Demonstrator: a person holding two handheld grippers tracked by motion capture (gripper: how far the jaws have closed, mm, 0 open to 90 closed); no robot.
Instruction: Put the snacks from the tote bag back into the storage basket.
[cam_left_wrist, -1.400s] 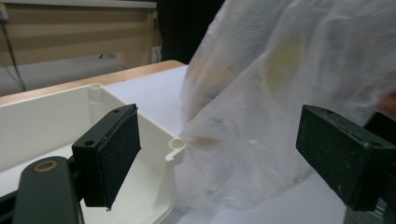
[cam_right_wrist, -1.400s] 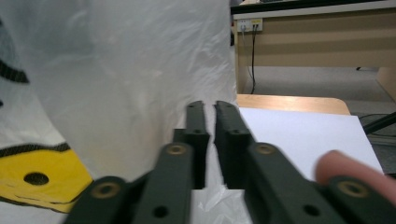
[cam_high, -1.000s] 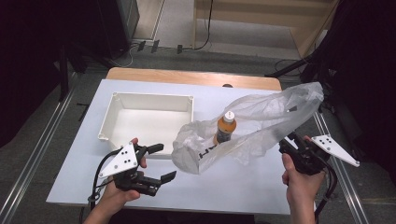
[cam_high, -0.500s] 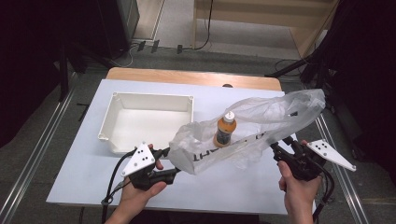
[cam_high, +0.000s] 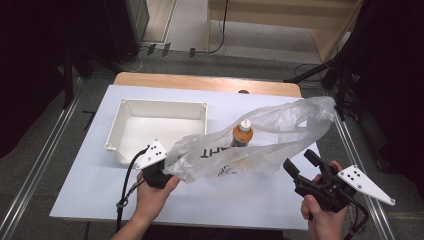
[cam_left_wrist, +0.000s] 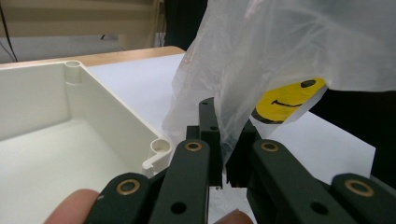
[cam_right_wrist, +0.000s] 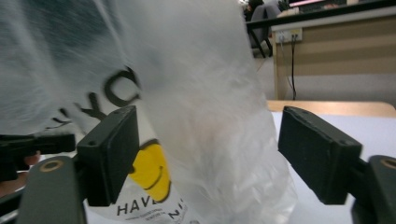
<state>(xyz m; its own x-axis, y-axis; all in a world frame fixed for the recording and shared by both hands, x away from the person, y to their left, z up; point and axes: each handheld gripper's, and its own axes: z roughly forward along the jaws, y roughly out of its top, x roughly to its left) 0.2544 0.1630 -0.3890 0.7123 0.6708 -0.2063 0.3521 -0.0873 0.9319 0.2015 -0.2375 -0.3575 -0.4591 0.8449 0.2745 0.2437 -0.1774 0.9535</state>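
From my remote seat I count one clear, crinkled plastic bag (cam_high: 260, 145) with black lettering and a yellow smiley face printed on it. Inside it I see one bottle with an orange body and a white cap (cam_high: 242, 135). I count one white rectangular plastic bin (cam_high: 159, 129) with an open top, and one white tabletop (cam_high: 90, 175) under everything, with one strip of wooden edge at its far side. I have two black hand-held grippers: one left gripper (cam_high: 167, 172) and one right gripper (cam_high: 302, 162). I see two hands holding them, one apiece.
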